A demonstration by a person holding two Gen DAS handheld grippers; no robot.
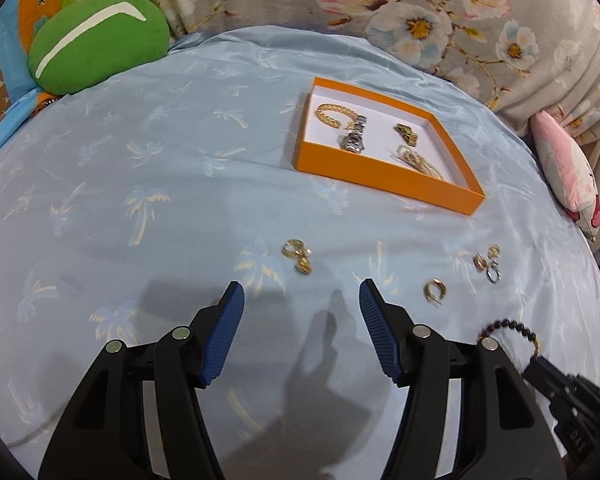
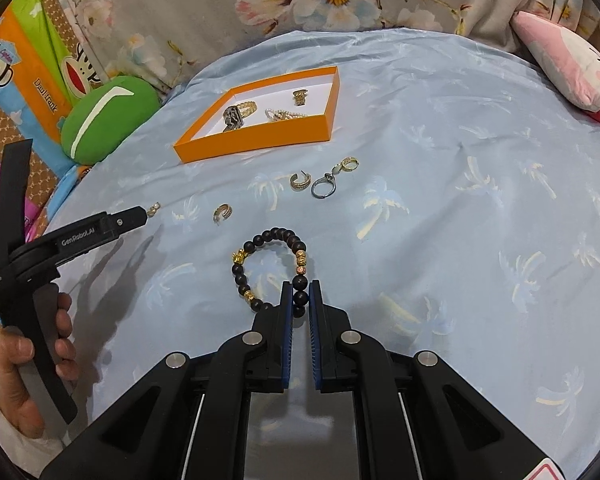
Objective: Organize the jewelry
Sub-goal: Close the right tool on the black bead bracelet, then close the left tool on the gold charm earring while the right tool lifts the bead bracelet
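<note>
My right gripper (image 2: pixel 301 286) is shut on a black bead bracelet (image 2: pixel 276 236) with gold charms, its loop lying on the blue sheet ahead of the fingers. The left wrist view shows that bracelet (image 1: pixel 508 330) at the lower right. My left gripper (image 1: pixel 301 292) stands open over bare sheet, nothing between its blue pads. An orange box (image 1: pixel 380 176) (image 2: pixel 252 140) holds a gold chain bracelet (image 1: pixel 332 114), a watch (image 1: pixel 354 136), a gold piece (image 1: pixel 406 134) and a pearl bracelet (image 1: pixel 418 162). Loose on the sheet lie gold earrings (image 1: pixel 298 256), a gold hoop (image 1: pixel 434 290) (image 2: pixel 222 214), another hoop (image 2: pixel 300 181) and a silver ring (image 2: pixel 323 188).
A green cushion (image 1: pixel 96 44) lies at the far left of the bed and a pink plush pillow (image 1: pixel 568 176) at the right edge. Floral fabric rises behind the box. A hand (image 2: pixel 20 352) holds the left gripper's handle at the left of the right wrist view.
</note>
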